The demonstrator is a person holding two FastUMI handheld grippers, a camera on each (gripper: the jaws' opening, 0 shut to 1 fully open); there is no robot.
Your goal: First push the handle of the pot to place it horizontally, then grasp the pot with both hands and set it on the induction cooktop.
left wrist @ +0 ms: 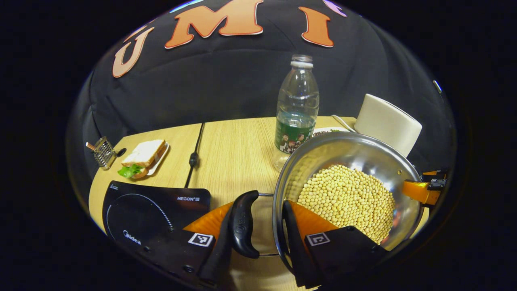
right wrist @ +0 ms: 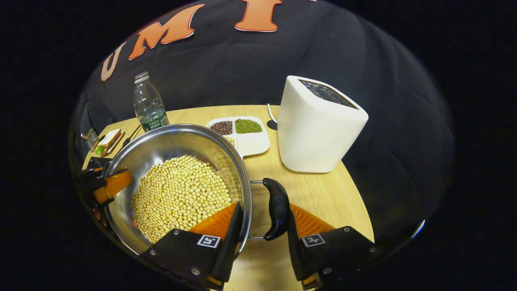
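Observation:
A steel pot (left wrist: 347,149) holding soybeans (left wrist: 347,198) sits at the right of the left gripper view. My left gripper (left wrist: 260,210) is shut across its black side handle (left wrist: 244,224), one finger outside the handle and the other inside the pot wall. In the right gripper view my right gripper (right wrist: 264,210) clamps the opposite handle (right wrist: 276,208) and the rim of the pot (right wrist: 173,141) the same way. Each gripper shows across the pot in the other's view, the right gripper (left wrist: 424,190) and the left gripper (right wrist: 105,186). The black induction cooktop (left wrist: 141,210) lies just left of the pot.
A clear bottle (left wrist: 297,109) stands right behind the pot. A white appliance (right wrist: 319,125) stands at the back right, with a divided dish of beans (right wrist: 246,139) beside it. A sandwich on a plate (left wrist: 143,157), a small metal rack (left wrist: 103,151) and a black cord (left wrist: 196,153) lie beyond the cooktop.

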